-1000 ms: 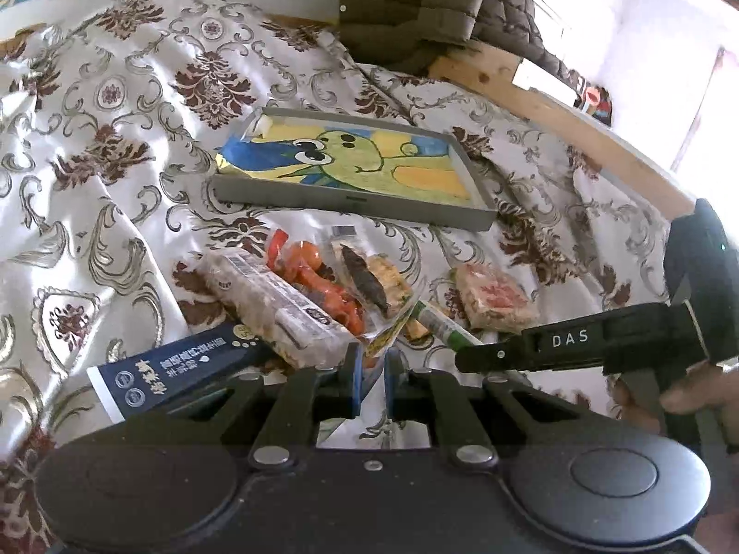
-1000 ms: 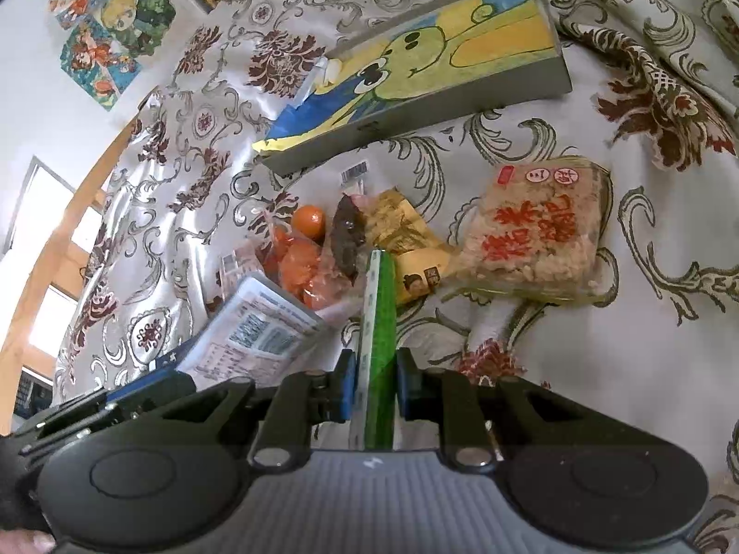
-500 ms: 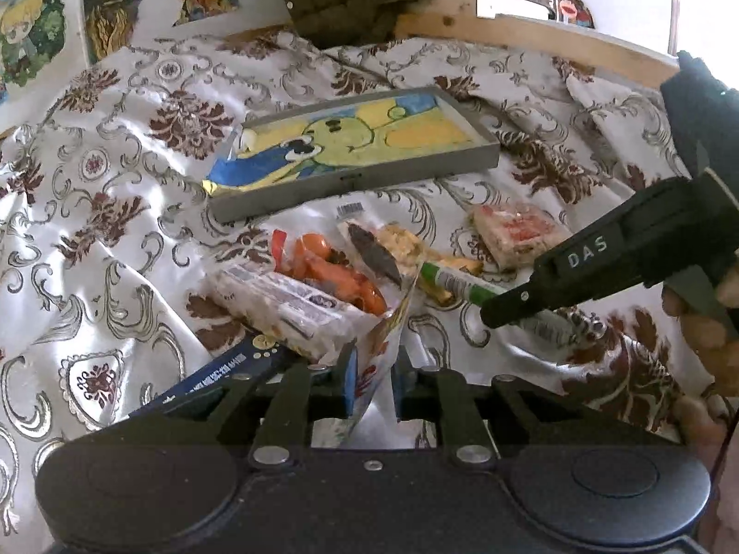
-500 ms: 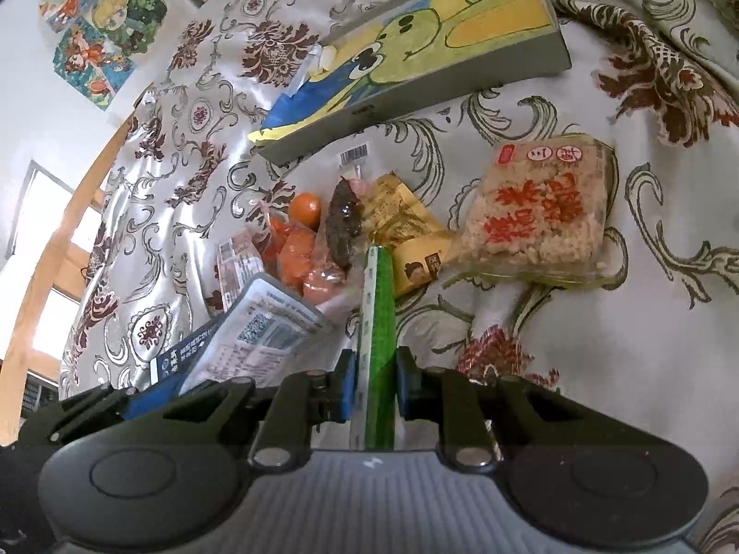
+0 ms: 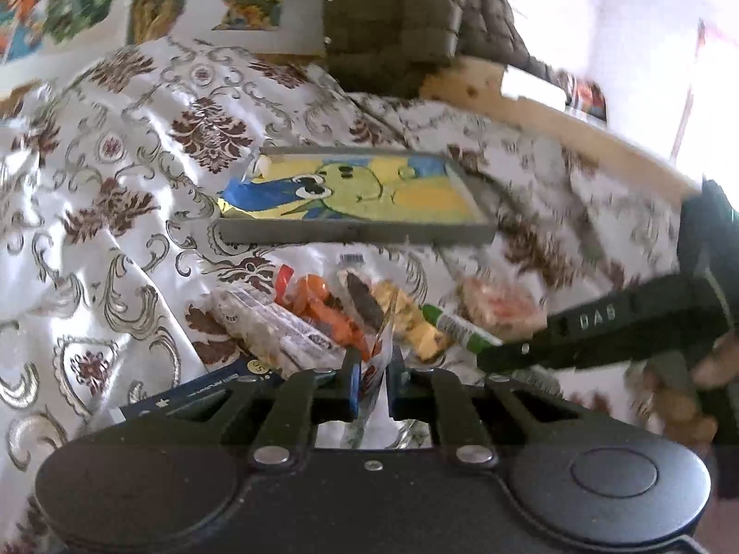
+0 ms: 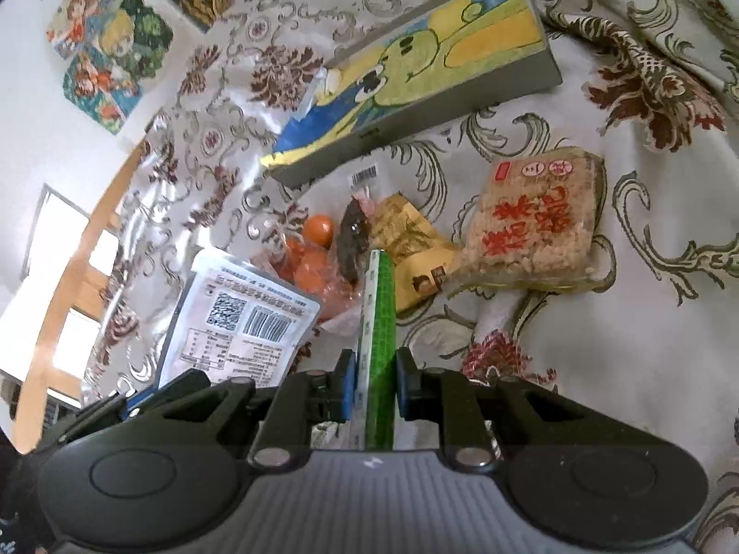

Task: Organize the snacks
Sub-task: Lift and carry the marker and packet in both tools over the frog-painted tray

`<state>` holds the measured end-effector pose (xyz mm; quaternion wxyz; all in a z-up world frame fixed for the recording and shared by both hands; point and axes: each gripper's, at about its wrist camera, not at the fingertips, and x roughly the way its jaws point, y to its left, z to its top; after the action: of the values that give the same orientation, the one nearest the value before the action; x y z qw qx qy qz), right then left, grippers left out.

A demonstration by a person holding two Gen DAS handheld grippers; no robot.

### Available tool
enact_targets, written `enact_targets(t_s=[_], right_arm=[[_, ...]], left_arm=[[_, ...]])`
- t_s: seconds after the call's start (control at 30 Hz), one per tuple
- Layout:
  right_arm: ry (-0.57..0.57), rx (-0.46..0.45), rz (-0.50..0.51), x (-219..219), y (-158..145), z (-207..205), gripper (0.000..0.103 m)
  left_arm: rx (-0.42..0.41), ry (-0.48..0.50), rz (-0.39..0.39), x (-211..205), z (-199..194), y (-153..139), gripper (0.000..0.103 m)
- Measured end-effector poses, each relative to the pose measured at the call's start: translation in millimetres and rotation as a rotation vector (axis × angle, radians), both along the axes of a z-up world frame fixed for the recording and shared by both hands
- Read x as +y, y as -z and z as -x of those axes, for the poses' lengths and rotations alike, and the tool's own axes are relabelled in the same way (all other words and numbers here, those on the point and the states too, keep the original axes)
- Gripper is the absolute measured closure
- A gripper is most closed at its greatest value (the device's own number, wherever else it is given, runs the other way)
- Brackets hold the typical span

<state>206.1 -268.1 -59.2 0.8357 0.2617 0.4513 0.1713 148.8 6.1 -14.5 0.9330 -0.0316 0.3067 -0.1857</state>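
A grey tray (image 5: 355, 232) with a cartoon picture lies on the patterned bedspread; it also shows in the right wrist view (image 6: 462, 106). Snacks lie in front of it: an orange pack (image 5: 323, 309), a dark and yellow pack (image 6: 397, 235), a rice cake pack (image 6: 536, 226) and a clear bar pack (image 5: 272, 332). My left gripper (image 5: 372, 383) is shut on a flat white snack pouch (image 6: 240, 323), held edge-on. My right gripper (image 6: 376, 378) is shut on a green snack stick (image 6: 381, 323), which also shows in the left wrist view (image 5: 455, 328).
A dark blue box (image 5: 194, 392) lies under my left gripper. A wooden bed frame (image 5: 554, 124) and a quilted jacket (image 5: 406, 18) are behind the tray. Posters (image 6: 111, 41) hang on the wall.
Both grippers have lifted a little with their snacks. The left view has swung, so the tray sits more centred. The white pouch stands higher beside the green stick.
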Motion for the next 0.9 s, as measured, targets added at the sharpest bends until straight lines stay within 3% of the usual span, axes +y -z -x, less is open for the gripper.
enact_targets(t_s=[0.13, 0.33, 0.5, 0.67, 0.77, 0.9], right_arm=[[0.02, -0.021, -0.029, -6, -3, 2, 0.083], [0.019, -0.075, -0.032, -4, -8, 1, 0.083], [0.013, -0.109, -0.038, 2, -12, -1, 0.083], [0.0, -0.12, -0.078, 4, -9, -7, 0.083], [-0.001, -0.122, -0.094, 5, -7, -12, 0.083], [-0.002, -0.131, -0.117, 4, -7, -20, 0.083]], left_arm=[[0.002, -0.026, 0.115, 10, -4, -5, 0.096], [0.026, -0.023, 0.173, 13, -12, -3, 0.096], [-0.005, -0.049, 0.236, 22, -16, -7, 0.096], [-0.073, -0.088, 0.241, 29, -18, -14, 0.096], [-0.073, -0.115, 0.255, 34, -23, -17, 0.096], [-0.119, -0.103, 0.245, 33, -40, -23, 0.096]])
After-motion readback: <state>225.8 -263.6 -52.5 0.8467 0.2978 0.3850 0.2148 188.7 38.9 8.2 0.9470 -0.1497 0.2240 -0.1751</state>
